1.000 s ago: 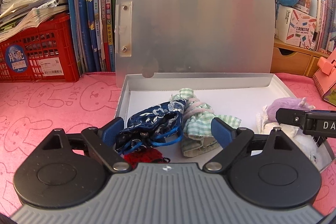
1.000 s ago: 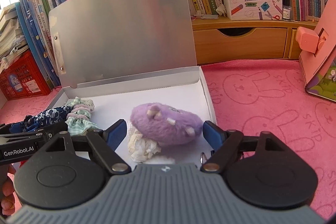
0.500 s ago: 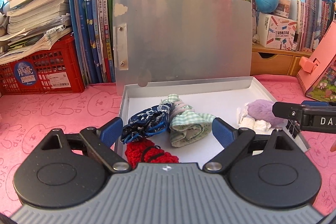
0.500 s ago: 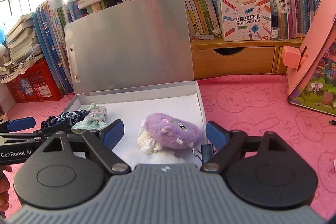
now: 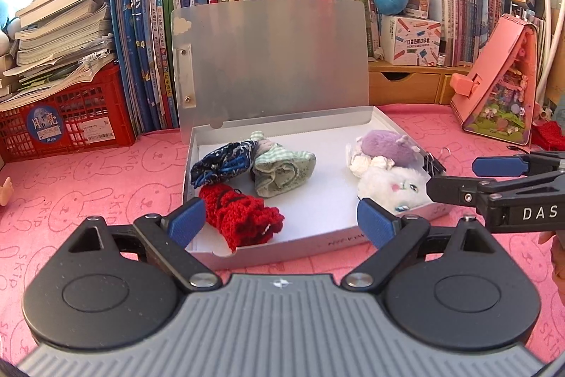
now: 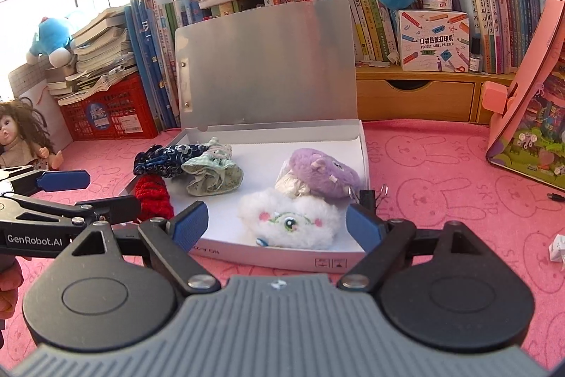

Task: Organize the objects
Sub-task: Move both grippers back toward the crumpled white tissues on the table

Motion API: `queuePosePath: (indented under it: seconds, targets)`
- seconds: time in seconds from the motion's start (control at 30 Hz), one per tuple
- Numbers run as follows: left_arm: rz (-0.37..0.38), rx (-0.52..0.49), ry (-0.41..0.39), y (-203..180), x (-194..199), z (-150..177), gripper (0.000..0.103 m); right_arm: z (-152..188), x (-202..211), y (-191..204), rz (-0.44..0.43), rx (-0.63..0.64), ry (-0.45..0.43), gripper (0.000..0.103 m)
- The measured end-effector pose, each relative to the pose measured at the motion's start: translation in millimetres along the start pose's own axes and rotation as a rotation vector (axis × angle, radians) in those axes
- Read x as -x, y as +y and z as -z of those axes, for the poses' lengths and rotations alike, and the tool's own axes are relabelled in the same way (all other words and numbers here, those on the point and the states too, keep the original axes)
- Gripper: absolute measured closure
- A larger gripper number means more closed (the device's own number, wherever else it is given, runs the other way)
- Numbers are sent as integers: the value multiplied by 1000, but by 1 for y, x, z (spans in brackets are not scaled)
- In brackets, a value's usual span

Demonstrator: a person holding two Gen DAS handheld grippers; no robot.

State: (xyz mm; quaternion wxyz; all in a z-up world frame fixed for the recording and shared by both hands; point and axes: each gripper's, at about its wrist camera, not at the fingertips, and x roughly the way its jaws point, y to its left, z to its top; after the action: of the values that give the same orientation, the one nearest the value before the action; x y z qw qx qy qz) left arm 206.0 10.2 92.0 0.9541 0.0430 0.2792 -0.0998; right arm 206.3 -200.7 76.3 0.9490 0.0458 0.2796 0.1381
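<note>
A white box (image 5: 328,246) with its silver lid (image 5: 272,59) upright sits on the pink mat. Inside lie a dark blue scrunchie (image 5: 222,163), a green checked scrunchie (image 5: 282,170), a red knitted scrunchie (image 5: 243,216), a purple plush (image 5: 386,145), a white plush (image 5: 392,186) and crumpled white cloth (image 5: 360,161). My left gripper (image 5: 280,223) is open and empty at the box's front edge. My right gripper (image 6: 277,223) is open and empty, near the front right of the box (image 6: 282,255), before the white plush (image 6: 287,221).
Books, a red crate (image 5: 67,126) and plush toys line the back. A pink toy house (image 5: 501,94) stands at right, a wooden drawer unit (image 6: 416,94) behind. A doll (image 6: 21,136) sits at far left. A black binder clip (image 6: 369,196) is on the box's right rim.
Both grippers have drawn back and up from the box, so the whole box and shelf now show. The red scrunchie and white plush have come into view. Contents unmoved.
</note>
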Motion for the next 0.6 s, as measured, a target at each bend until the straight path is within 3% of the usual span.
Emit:
queuePosePath:
  seconds: [0.6]
  targets:
    - [41, 26, 19, -14, 58, 67, 8, 54, 41, 12, -52, 34, 0, 10]
